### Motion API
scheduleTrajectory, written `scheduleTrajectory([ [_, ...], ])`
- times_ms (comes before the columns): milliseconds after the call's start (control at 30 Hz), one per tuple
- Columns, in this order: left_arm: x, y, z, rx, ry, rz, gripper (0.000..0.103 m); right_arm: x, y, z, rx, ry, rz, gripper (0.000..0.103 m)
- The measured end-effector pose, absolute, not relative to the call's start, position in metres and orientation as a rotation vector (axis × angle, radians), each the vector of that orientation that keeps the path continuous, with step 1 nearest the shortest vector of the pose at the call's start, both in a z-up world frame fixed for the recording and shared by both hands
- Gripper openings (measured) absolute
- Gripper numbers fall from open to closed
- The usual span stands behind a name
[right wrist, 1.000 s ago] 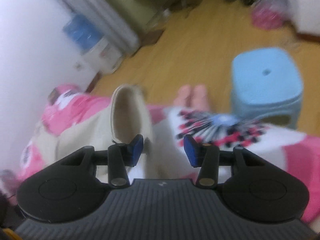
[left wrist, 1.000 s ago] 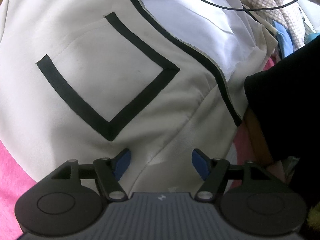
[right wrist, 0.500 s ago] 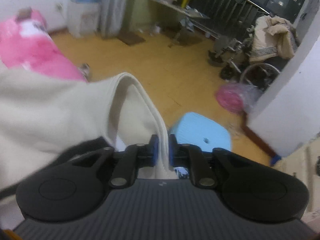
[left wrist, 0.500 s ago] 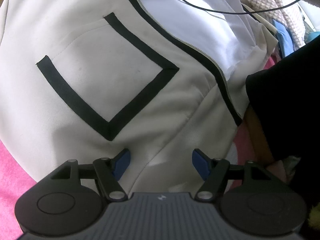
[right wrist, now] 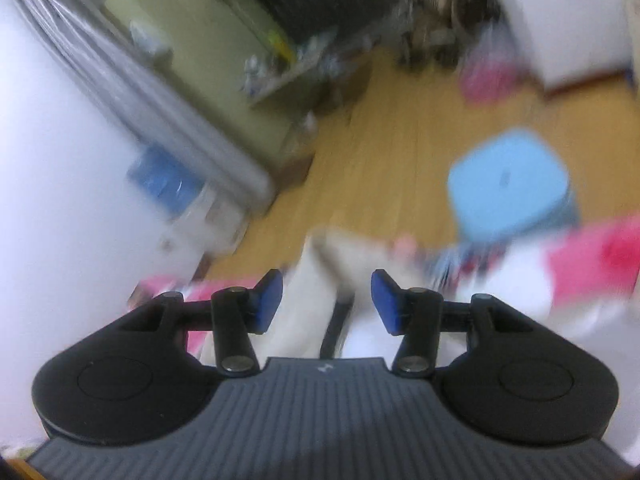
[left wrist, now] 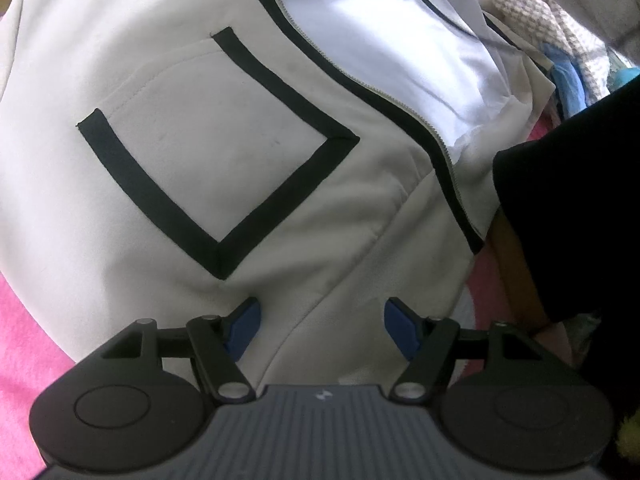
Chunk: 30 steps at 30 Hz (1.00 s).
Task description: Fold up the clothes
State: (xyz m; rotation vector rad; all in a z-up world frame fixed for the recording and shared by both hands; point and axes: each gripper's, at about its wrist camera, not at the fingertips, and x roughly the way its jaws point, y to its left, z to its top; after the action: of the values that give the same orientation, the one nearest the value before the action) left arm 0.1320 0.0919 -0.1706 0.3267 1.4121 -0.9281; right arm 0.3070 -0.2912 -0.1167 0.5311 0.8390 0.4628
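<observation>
A cream zip jacket (left wrist: 224, 148) with black trim round its pocket lies spread on a pink cover (left wrist: 24, 344) in the left wrist view. My left gripper (left wrist: 320, 330) hangs just above its lower front, open, with nothing between the blue pads (left wrist: 242, 332). In the blurred right wrist view, my right gripper (right wrist: 326, 306) has its jaws opening. The cream sleeve (right wrist: 316, 276) lies just beyond and below the pads, and neither pad presses on it.
A person's dark sleeve (left wrist: 568, 216) and arm fill the right side of the left wrist view, with a heap of other clothes (left wrist: 560, 40) behind. Beyond the bed the right wrist view has a wooden floor (right wrist: 384, 148), a light blue stool (right wrist: 508, 188) and a white wall (right wrist: 52, 184).
The right gripper shut on the cream sleeve and lifted it half a second ago; now its jaws stand apart and the sleeve lies lower. The left gripper and jacket have not moved.
</observation>
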Motion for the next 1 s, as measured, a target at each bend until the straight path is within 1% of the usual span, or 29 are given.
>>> scheduleTrajectory([
  [67,0.13,0.091,-0.17,0.34,1.408,-0.926,0.069,0.299,-0.278,-0.136,0.45,0.927,0.43,0.048],
  [133,0.131,0.09,-0.169,0.349,1.408,-0.923,0.069,0.3,-0.263,-0.153,0.372,0.98,0.388,0.044],
  [200,0.131,0.089,-0.169,0.349,1.409,-0.917,0.07,0.305,-0.251,-0.164,0.274,0.999,0.385,0.032],
  [233,0.131,0.089,-0.169,0.348,1.41,-0.914,0.07,0.311,-0.244,-0.171,0.238,1.004,0.393,0.029],
  [267,0.131,0.089,-0.169,0.348,1.41,-0.91,0.07,0.317,-0.235,-0.175,0.206,0.997,0.404,0.026],
  [300,0.131,0.089,-0.169,0.349,1.41,-0.909,0.07,0.323,-0.226,-0.175,0.163,0.978,0.406,0.025],
  [433,0.131,0.089,-0.17,0.344,1.413,-0.91,0.07,0.334,-0.193,-0.16,-0.152,0.799,0.356,0.026],
  [467,0.131,0.09,-0.17,0.339,1.414,-0.913,0.07,0.338,-0.19,-0.154,-0.205,0.763,0.365,0.031],
  [500,0.131,0.09,-0.17,0.334,1.415,-0.915,0.07,0.341,-0.19,-0.15,-0.238,0.745,0.387,0.044],
  [533,0.132,0.091,-0.171,0.33,1.416,-0.917,0.07,0.344,-0.189,-0.146,-0.268,0.733,0.409,0.052],
  [567,0.132,0.091,-0.171,0.326,1.417,-0.921,0.07,0.346,-0.189,-0.142,-0.306,0.722,0.423,0.063],
  [600,0.133,0.091,-0.172,0.323,1.419,-0.925,0.07,0.35,-0.188,-0.141,-0.348,0.72,0.435,0.071],
  [633,0.133,0.091,-0.172,0.321,1.421,-0.928,0.07,0.356,-0.187,-0.142,-0.39,0.724,0.448,0.074],
  [667,0.134,0.091,-0.173,0.318,1.423,-0.931,0.07,0.361,-0.186,-0.142,-0.431,0.728,0.46,0.082],
  [767,0.134,0.091,-0.173,0.312,1.426,-0.934,0.07,0.387,-0.184,-0.154,-0.472,0.853,0.554,0.083],
  [800,0.134,0.09,-0.173,0.31,1.426,-0.933,0.07,0.394,-0.181,-0.158,-0.476,0.893,0.577,0.08],
  [833,0.134,0.09,-0.173,0.31,1.426,-0.932,0.07,0.399,-0.179,-0.161,-0.477,0.921,0.595,0.073],
  [867,0.134,0.09,-0.173,0.309,1.426,-0.931,0.07,0.403,-0.176,-0.164,-0.478,0.949,0.613,0.045],
  [900,0.134,0.089,-0.173,0.308,1.427,-0.931,0.07,0.405,-0.173,-0.163,-0.477,0.955,0.624,0.01],
  [933,0.134,0.09,-0.173,0.307,1.427,-0.932,0.07,0.403,-0.17,-0.16,-0.475,0.947,0.629,0.005],
  [1000,0.134,0.09,-0.174,0.306,1.427,-0.935,0.07,0.392,-0.165,-0.149,-0.536,0.876,0.613,0.004],
])
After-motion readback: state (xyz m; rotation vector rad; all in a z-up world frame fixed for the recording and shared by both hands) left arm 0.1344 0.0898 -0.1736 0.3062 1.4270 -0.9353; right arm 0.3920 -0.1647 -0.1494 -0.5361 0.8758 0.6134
